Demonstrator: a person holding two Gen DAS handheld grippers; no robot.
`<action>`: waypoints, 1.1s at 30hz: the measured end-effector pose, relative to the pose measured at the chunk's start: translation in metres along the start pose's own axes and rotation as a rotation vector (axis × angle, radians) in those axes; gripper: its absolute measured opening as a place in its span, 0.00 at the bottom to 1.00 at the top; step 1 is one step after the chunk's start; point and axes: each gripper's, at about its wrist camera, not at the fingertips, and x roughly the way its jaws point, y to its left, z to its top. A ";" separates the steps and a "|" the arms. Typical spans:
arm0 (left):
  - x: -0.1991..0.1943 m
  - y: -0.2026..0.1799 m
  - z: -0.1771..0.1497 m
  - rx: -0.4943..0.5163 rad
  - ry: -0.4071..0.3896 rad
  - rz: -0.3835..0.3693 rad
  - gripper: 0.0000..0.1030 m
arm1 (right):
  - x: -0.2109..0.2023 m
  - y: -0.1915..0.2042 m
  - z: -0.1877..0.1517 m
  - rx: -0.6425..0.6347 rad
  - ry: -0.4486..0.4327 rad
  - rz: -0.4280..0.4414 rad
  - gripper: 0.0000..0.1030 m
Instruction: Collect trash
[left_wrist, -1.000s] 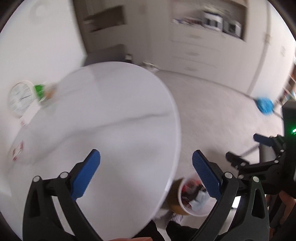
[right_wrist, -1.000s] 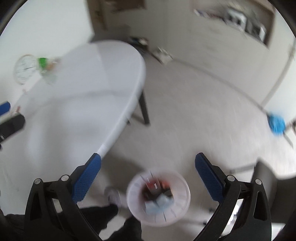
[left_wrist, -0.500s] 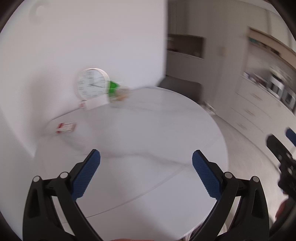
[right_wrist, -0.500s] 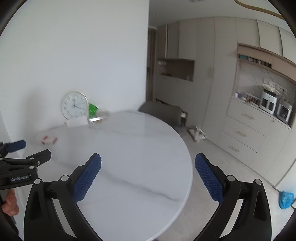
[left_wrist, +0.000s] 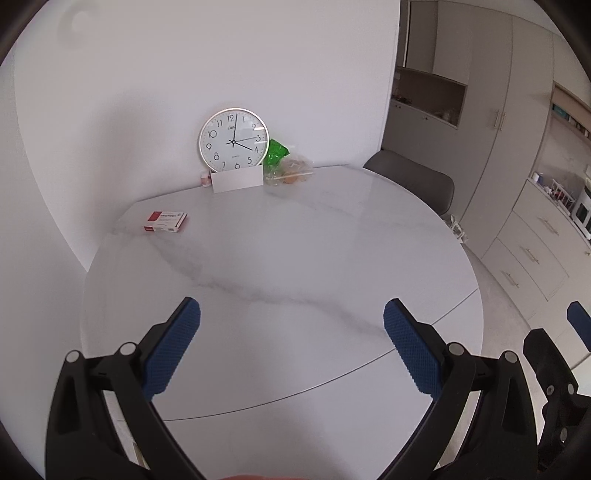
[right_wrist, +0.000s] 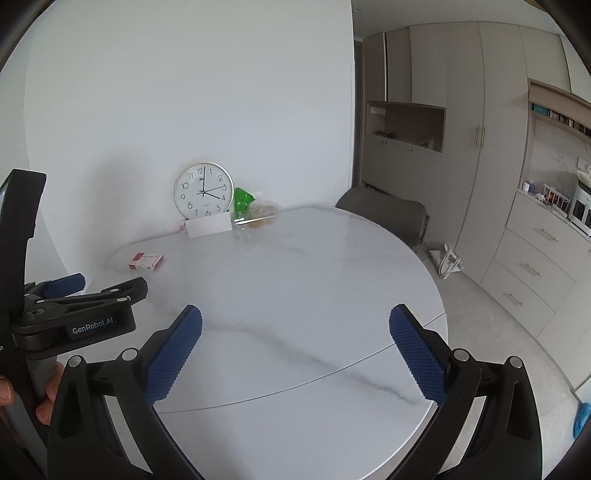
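My left tool (left_wrist: 291, 336) hangs over the near part of the round white marble-veined bench (left_wrist: 295, 258), its blue-padded fingers (left_wrist: 171, 350) spread wide with nothing between them. My right tool (right_wrist: 295, 343) is released the same way, its jaws wide apart above the same bench top and carrying nothing. In the right wrist view the left tool (right_wrist: 85, 291) shows at the left edge, held by a hand (right_wrist: 48, 391) whose fingertips wrap the grip.

The trash I can make out sits at the far edge of the bench, by the white wall: a crumpled green plastic wrapper (left_wrist: 276, 152) just beside a clear plastic bag with something orange-brown inside (left_wrist: 293, 170) (its contents are too small for me to name). Both lie to the right of a round white wall clock with a silver rim (left_wrist: 233, 140), which stands propped against the wall behind a small white folded card (left_wrist: 237, 181). A tiny pinkish container (left_wrist: 205, 180) sits just left of that card. Well apart from this cluster, nearer the left rim of the bench, a flat red-and-white cardboard box (left_wrist: 165, 221) lies on its face.

Beyond the bench stands a grey upholstered chair (right_wrist: 384, 214), with beige cabinets and drawers (right_wrist: 532, 258) along the right side of the room.
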 end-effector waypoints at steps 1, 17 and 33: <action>0.000 0.000 0.000 0.004 -0.004 0.001 0.93 | 0.001 0.001 -0.002 0.002 0.003 0.001 0.98; 0.003 -0.011 -0.001 0.036 0.014 -0.023 0.93 | 0.002 0.001 -0.009 0.014 0.024 0.011 0.98; 0.000 -0.016 -0.004 0.044 0.025 -0.036 0.93 | 0.002 0.002 -0.011 0.004 0.029 0.011 0.98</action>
